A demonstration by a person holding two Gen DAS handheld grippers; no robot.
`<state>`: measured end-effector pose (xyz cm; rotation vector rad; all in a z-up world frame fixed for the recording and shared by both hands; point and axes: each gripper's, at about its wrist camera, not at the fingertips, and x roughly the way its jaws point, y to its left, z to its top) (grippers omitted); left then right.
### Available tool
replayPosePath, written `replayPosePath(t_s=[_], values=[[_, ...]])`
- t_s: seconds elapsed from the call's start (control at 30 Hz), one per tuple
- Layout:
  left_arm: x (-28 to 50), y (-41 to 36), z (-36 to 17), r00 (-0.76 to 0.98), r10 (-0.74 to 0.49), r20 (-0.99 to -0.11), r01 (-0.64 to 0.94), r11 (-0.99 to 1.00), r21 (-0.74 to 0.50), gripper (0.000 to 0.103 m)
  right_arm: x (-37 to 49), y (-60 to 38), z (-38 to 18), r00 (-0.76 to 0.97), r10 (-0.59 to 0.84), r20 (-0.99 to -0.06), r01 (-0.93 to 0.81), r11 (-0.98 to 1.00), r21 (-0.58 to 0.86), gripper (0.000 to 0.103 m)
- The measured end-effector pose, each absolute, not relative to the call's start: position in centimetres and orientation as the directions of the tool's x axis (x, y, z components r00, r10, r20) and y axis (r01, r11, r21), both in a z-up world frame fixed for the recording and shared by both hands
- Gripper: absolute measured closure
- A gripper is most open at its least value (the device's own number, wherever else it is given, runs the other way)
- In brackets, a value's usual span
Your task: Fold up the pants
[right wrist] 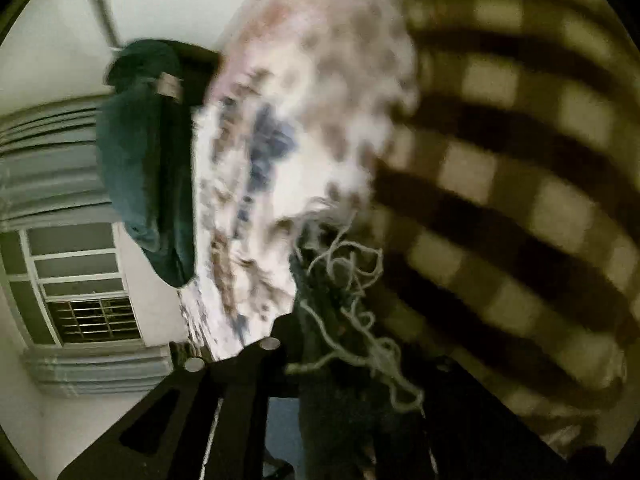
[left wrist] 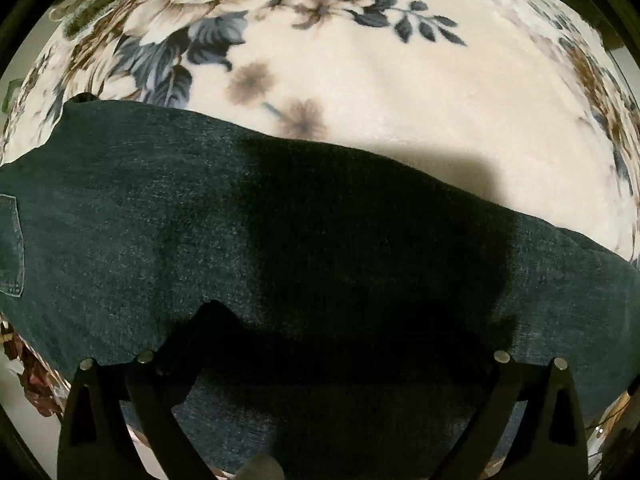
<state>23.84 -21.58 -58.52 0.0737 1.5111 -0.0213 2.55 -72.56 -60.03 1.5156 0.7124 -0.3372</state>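
Left gripper: the two fingers are being held wide apart, low over the near edge of the jeans; nothing is being gripped between them, and contact with the cloth cannot be told because of the shadow.

Right gripper: denim with a frayed hem of pale loose threads is being pinched between the fingers; only the left finger is clearly seen, the other being hidden by the cloth, and the view is blurred.

Jeans: dark denim, being seen spread flat across the floral blanket in the left wrist view, with a stitched back pocket at the left edge. In the right wrist view a bunched part is being seen lying on the blanket's edge.

Labels and writing: a small tan patch is being shown on the bunched denim; no lettering can be read.

Surroundings: a checked cloth, dark and cream, is being seen beside the blanket, and a barred window in the wall.
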Motion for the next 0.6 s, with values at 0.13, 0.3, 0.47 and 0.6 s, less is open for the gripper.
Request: replayPosePath(t_s=[0.13,0.3,0.47,0.6], values=[[23.8,-21.9,-58.5,0.074,0.025,-0.997,0.061,0.998,0.029,0.0,3.5,-72.9,-58.2,0.721,0.173,-0.671,0.656,0.142,0.741,0.093],[23.5,-21.3,-57.9,0.055,-0.007,-0.998,0.057,0.998,-0.003,0.0,4.5,-71.1,-52.9,0.717,0.111,-0.688,0.653,0.236,0.719,0.093],[23.2,-18.9,-55.2,0.095,-0.095,-0.991,-0.033,0.995,-0.099,0.0,7.0,-66.7,-45.5,0.7,0.091,-0.708,0.629,0.389,0.673,0.093],[22.3,-15.6,-52.5,0.147,-0.106,-0.983,-0.096,0.988,-0.121,0.0,10.2,-60.0,-40.8,0.663,0.091,-0.743,0.597,0.535,0.598,0.094]])
